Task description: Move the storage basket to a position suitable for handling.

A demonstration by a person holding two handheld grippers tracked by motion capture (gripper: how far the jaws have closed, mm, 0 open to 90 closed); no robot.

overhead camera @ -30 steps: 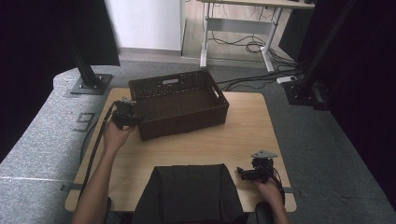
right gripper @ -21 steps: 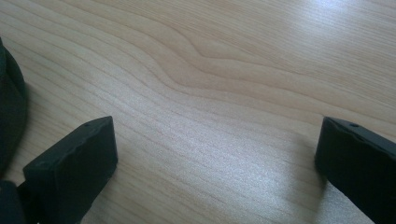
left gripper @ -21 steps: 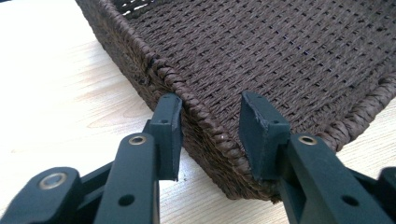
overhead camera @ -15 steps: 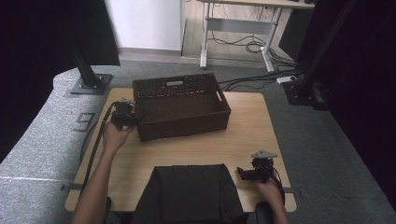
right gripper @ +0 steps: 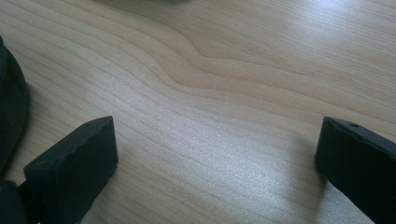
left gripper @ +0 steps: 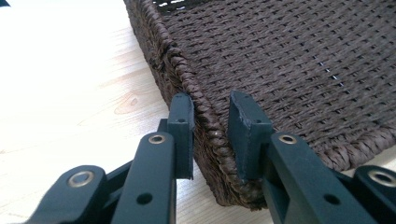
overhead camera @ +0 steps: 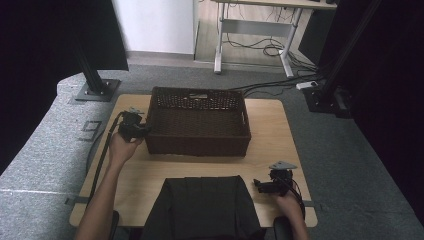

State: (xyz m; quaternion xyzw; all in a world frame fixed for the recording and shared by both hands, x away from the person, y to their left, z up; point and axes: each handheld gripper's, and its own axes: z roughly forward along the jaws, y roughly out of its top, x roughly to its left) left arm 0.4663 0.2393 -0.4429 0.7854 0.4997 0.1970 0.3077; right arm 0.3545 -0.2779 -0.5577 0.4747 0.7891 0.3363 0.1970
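At the tabletop's (overhead camera: pixel 150 175) left edge, left gripper (overhead camera: pixel 135 127) straddles the left rim of the basket (overhead camera: pixel 197 122). Jaws sit either side of the weave, gripping it or nearly so; cannot tell which. Likely a hold for shifting the basket, which sits mid-table toward the far edge. Left gripper view shows one jaw outside, one inside. Near the right front corner, right gripper (overhead camera: pixel 267 186) rests idle, jaws spread wide over bare wood in its own view.

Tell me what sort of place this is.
Probably an indoor lab or office set up for recording: a wooden table on grey carpet, black frame posts on floor plates beside it, and a desk with trailing cables behind.
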